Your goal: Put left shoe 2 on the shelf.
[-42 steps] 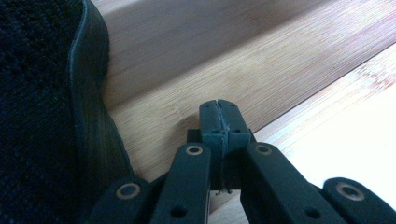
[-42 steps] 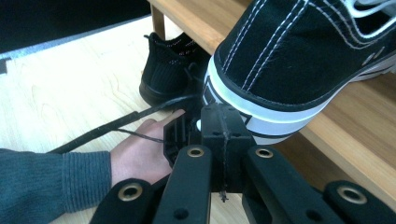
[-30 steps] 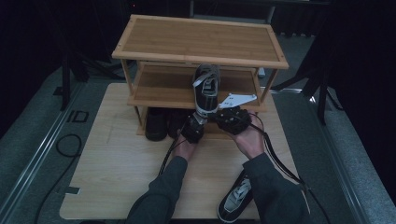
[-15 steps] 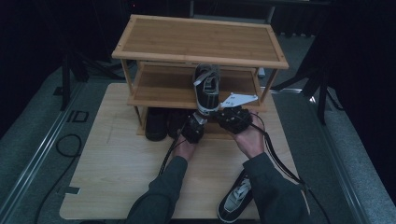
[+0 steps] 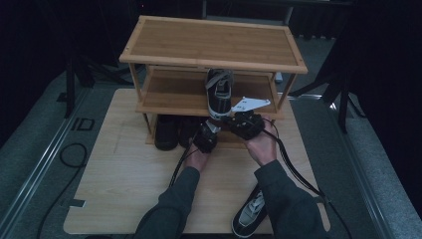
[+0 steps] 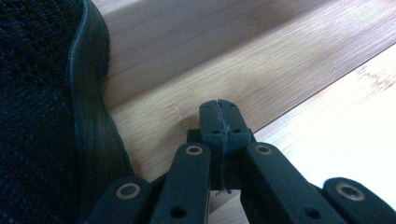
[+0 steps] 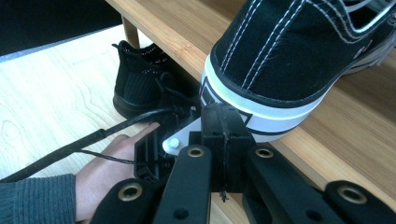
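A black canvas sneaker (image 5: 219,92) with a white sole stands on the middle shelf of a bamboo shoe rack (image 5: 214,42), heel toward me. In the right gripper view my right gripper (image 7: 224,133) is shut with nothing between its jaws. Its tips sit right against the white heel of the sneaker (image 7: 289,56). In the high view the right gripper (image 5: 225,118) is just below that heel. My left gripper (image 5: 209,132) is lower and to its left, by the bottom shelf. Its jaws are shut and empty (image 6: 219,119), beside a black mesh shoe (image 6: 37,121).
A pair of black mesh shoes (image 5: 166,132) stands under the rack at the left. A second black-and-white sneaker (image 5: 250,216) lies on the wooden table (image 5: 124,174) near its front edge, by the right forearm. Cables trail from both grippers. Dark floor surrounds the table.
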